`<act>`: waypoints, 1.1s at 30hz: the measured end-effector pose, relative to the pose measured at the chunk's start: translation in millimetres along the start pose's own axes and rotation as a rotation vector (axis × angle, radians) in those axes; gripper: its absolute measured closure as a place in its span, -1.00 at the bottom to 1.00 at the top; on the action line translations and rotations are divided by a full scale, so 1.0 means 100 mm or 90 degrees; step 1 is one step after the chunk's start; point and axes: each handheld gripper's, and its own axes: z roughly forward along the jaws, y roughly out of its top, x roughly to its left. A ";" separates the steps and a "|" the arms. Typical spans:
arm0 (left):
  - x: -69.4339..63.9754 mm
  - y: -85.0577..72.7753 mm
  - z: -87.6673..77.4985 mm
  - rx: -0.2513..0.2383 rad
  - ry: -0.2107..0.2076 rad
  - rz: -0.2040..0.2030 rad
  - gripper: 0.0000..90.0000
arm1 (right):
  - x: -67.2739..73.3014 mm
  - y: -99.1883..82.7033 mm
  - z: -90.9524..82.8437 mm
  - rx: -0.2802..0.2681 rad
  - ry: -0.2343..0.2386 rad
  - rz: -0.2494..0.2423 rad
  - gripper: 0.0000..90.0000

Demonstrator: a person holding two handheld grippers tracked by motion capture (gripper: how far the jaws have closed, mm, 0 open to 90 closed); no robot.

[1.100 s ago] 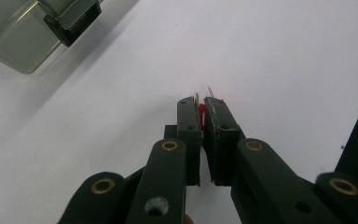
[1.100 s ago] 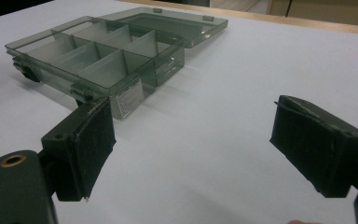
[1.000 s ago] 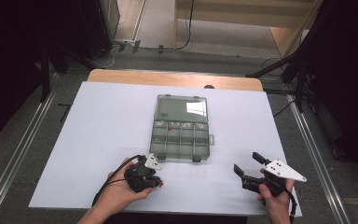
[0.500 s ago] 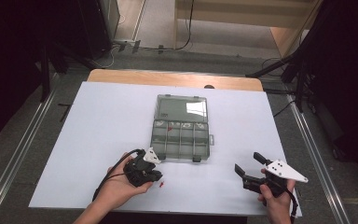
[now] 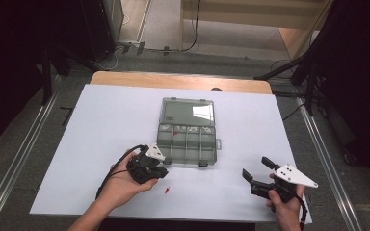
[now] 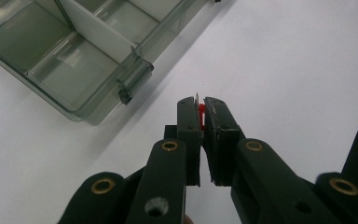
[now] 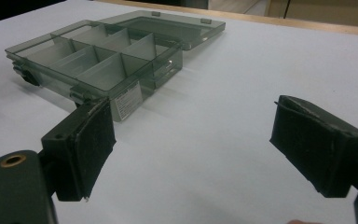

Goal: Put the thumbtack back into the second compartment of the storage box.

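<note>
A clear smoky-grey plastic compartment box (image 5: 187, 131) lies open near the middle of the white table sheet (image 5: 101, 125), its flat lid folded back on the far side and its divided tray toward the person. One small red item sits in a far-row compartment (image 5: 175, 130) of the tray; what it is cannot be made out.

The left gripper (image 6: 202, 106), held in the person's left hand (image 5: 120, 185), sits just off the near left corner of the box. In the left gripper view its jaws are clenched almost together on a tiny red piece (image 6: 201, 113), which is pinched right at the jaw tips, with a thin metal sliver standing up beside it. The box's near latch (image 6: 134, 78) lies just beyond and to the left of those tips. In the high view another small red piece (image 5: 166, 190) lies loose on the sheet, just nearer the person than that gripper and apart from the box.

The right gripper (image 5: 258, 169), topped with its grey three-cornered plate, rests in the right hand (image 5: 285, 208) well to the near right of the box. Its jaws stand wide apart and released, holding nothing, and they point toward the box's near right corner (image 7: 121, 100).
</note>
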 end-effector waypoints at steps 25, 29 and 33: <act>0.15 0.26 -0.06 -0.012 0.018 0.012 0.89 | -0.01 0.00 0.00 0.000 0.001 0.001 -0.69; 0.17 0.31 -0.07 -0.015 0.020 0.014 0.89 | -0.01 0.00 0.00 -0.001 0.002 0.004 -0.69; 0.20 0.36 -0.09 -0.022 0.018 0.014 0.89 | -0.01 0.00 0.00 0.000 0.001 0.003 -0.69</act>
